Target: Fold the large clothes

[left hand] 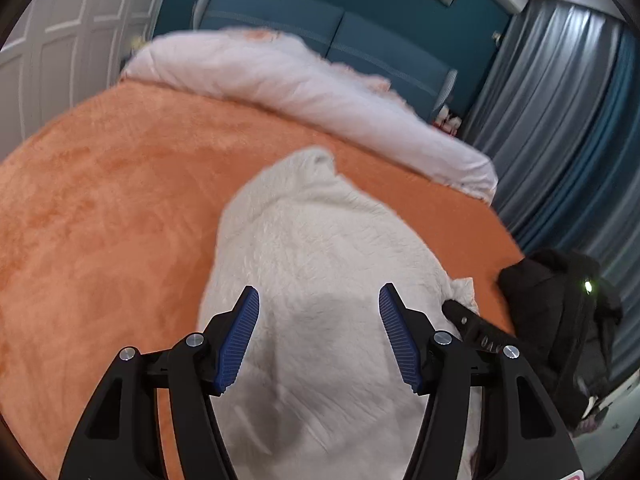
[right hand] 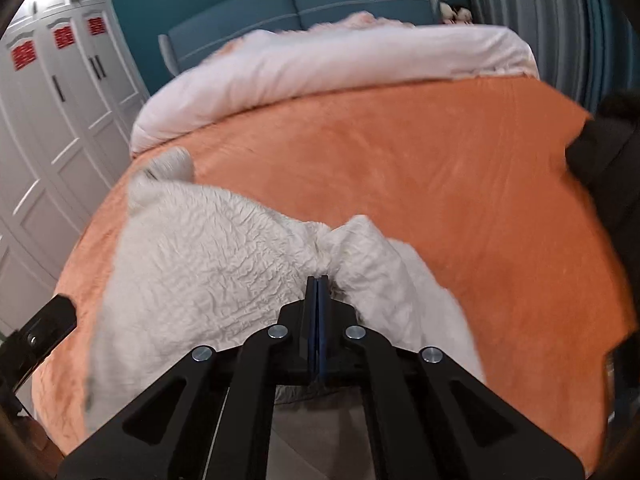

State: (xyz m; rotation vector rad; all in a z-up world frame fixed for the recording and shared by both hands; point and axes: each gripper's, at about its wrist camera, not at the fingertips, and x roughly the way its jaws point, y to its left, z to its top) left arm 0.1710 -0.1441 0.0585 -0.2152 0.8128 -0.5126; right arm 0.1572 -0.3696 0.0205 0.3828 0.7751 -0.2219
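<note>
Left wrist view looks down over a cream fleece garment (left hand: 320, 240) spread on a bed covered by an orange blanket (left hand: 100, 208). The left gripper (left hand: 319, 336) hovers over the near part of the garment with its blue pads (left hand: 238, 344) standing well apart and nothing between them; whether the tips brush the fleece cannot be told. Just to its right, the dark tip of the right gripper (left hand: 476, 328) reaches in at the garment's edge, where the fabric bunches up.

From the right wrist view, the right gripper (right hand: 318, 280) has its jaws pressed together on a gathered pinch of the cream fleece garment (right hand: 200, 264), and the cloth puckers into folds around the tips. A narrow end of the garment lies further up the bed, on the left. Part of the left gripper (right hand: 44, 328) shows at the left edge.

A pale pink duvet (left hand: 280, 80) lies rolled across the head of the bed, against a blue padded headboard (right hand: 304, 0). A heap of black clothing (left hand: 560, 312) sits at the right edge of the blanket, near the right gripper but apart from the garment. White wardrobe doors (right hand: 52, 128) stand to the left and grey-blue curtains (left hand: 560, 128) hang to the right.
</note>
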